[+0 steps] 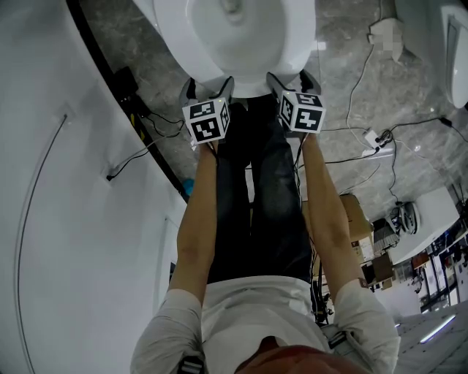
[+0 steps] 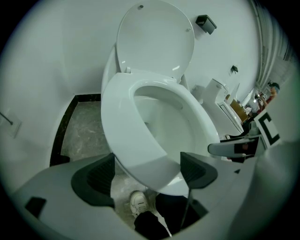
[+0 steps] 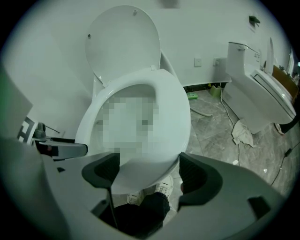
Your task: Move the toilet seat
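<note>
White plastic and porcelain fill the scene: the toilet seat lies down on the bowl, while the lid stands upright against the pale wall behind it. A person stands right at the front of the toilet, dark trousers and a light shoe showing below, with both arms stretched down to it. The left hand-held gripper sits at the seat's front edge with its jaws wide apart, the rounded front of the seat lying between the two dark pads; whether a pad actually touches the seat I cannot tell. The right hand-held gripper is just beside it at the same front edge, its jaws also spread wide, with the seat's rim between them and not clamped. Both point steeply downward. Grey marbled floor spreads to the person's right, crossed by loose cables, and a second toilet stands well apart on that side.
</note>
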A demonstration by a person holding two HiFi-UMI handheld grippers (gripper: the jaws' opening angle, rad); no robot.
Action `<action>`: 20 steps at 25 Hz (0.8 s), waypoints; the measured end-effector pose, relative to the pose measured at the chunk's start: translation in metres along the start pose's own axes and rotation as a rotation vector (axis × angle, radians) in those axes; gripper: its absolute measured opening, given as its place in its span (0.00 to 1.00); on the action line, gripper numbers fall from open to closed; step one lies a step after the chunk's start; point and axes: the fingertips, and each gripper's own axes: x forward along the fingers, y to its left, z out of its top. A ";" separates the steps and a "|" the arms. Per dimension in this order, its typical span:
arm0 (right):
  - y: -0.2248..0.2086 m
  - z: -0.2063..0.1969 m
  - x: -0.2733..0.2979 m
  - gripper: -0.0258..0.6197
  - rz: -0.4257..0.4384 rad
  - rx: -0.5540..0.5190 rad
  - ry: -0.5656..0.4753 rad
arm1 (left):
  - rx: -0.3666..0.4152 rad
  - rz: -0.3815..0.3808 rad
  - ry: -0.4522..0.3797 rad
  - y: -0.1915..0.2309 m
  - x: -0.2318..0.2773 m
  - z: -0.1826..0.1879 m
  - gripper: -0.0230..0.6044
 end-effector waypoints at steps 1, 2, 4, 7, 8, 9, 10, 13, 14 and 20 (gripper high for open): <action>0.001 0.000 -0.001 0.66 0.000 -0.003 -0.006 | -0.002 0.001 -0.002 0.000 -0.001 0.001 0.73; 0.001 0.001 -0.003 0.66 0.000 -0.005 -0.013 | -0.005 0.003 -0.006 0.000 -0.002 0.001 0.73; 0.002 0.002 -0.007 0.66 0.001 0.000 -0.029 | -0.010 0.007 -0.016 -0.001 -0.005 0.003 0.73; 0.004 0.004 -0.014 0.66 0.002 -0.010 -0.047 | -0.014 0.008 -0.032 -0.003 -0.011 0.005 0.73; 0.004 0.004 -0.016 0.66 0.002 -0.015 -0.054 | -0.015 0.007 -0.037 -0.004 -0.013 0.007 0.73; 0.005 0.005 -0.019 0.66 0.003 -0.017 -0.060 | -0.017 0.006 -0.042 -0.005 -0.016 0.008 0.73; 0.005 0.006 -0.021 0.66 0.005 -0.017 -0.067 | -0.018 0.005 -0.046 -0.006 -0.018 0.008 0.73; 0.008 0.008 -0.028 0.66 0.011 -0.014 -0.086 | -0.019 0.003 -0.055 -0.007 -0.024 0.011 0.73; 0.008 0.010 -0.030 0.66 0.013 -0.012 -0.092 | -0.020 0.002 -0.058 -0.008 -0.026 0.012 0.73; 0.010 0.017 -0.044 0.66 0.023 -0.006 -0.119 | -0.025 -0.002 -0.075 -0.013 -0.038 0.019 0.73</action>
